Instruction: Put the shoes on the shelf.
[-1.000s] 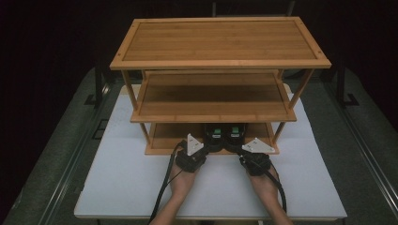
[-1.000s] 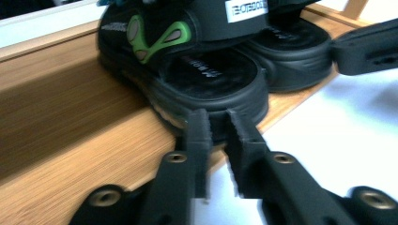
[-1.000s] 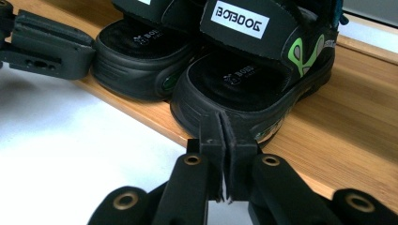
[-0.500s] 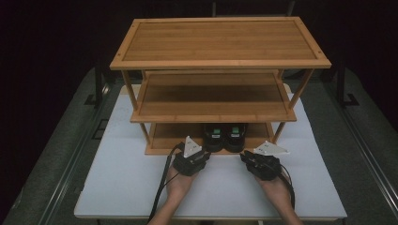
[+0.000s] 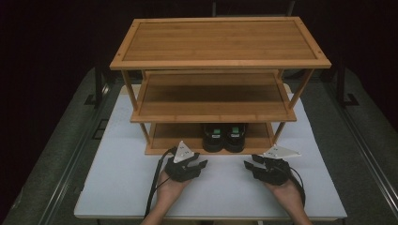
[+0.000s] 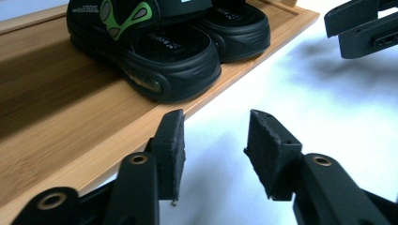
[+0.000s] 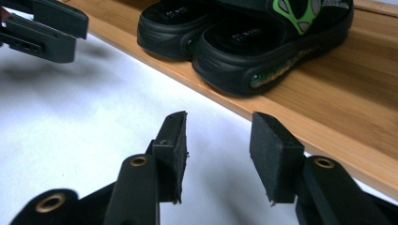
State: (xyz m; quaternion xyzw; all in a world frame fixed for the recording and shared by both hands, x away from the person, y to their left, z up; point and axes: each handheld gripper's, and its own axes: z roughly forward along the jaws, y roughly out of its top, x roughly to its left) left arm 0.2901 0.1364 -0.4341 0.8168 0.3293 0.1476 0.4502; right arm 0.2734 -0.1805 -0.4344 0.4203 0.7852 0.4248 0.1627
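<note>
High view: sandals (image 5: 224,137) sitting on rack's (image 5: 141,112) bottom shelf, near its front edge. Left gripper (image 5: 199,165) and right gripper (image 5: 249,164) hovering over table (image 5: 117,178), both gaping, holding nothing.

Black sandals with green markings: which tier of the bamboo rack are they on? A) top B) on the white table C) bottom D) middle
C: the pair of black sandals with green markings sits side by side on the lowest wooden shelf, under the middle tier.

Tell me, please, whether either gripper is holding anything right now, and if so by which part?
Nothing is held. The left gripper and the right gripper both stand open over the white table, with the sandals resting untouched on the rack's bottom shelf.
</note>
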